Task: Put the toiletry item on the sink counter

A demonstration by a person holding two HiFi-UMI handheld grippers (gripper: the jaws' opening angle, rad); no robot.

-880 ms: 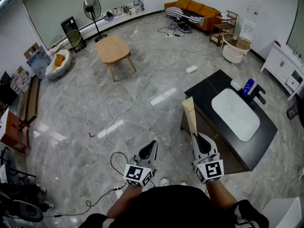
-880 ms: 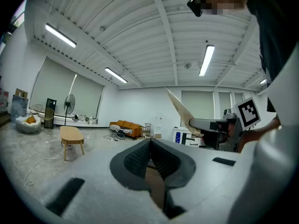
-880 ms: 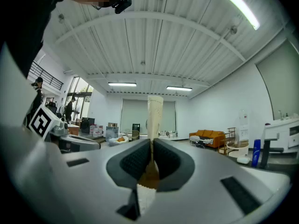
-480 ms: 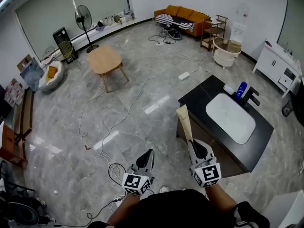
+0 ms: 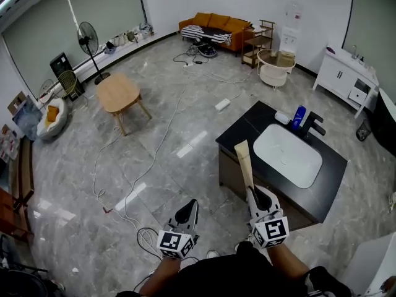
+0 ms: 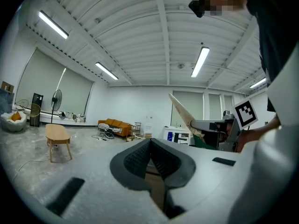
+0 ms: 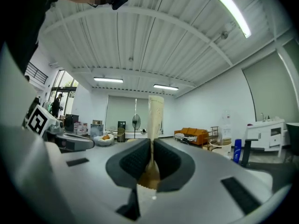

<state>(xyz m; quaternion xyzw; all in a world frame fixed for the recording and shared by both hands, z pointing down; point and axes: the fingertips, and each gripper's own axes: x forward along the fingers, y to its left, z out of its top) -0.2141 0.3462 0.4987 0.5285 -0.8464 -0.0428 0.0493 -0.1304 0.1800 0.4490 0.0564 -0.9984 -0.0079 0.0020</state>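
One tube (image 5: 245, 164) pinched in my right hand-held gripper (image 5: 258, 195), left hand-held gripper (image 5: 189, 208) closed empty, I'm mid-carry; next, lower it onto the far-right counter (image 5: 242, 133).

The toiletry item (image 5: 244, 161), a cream squeeze tube, is held off the ground and tilted, flat crimped end up, its lower end pinched in the right gripper (image 5: 253, 193). In the head view it crosses the near edge of the black sink counter (image 5: 240, 132) with its white basin.

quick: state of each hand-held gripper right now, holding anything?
Left hand-held gripper: closed, nothing between its jaws.
Right hand-held gripper: closed on the cream tube.
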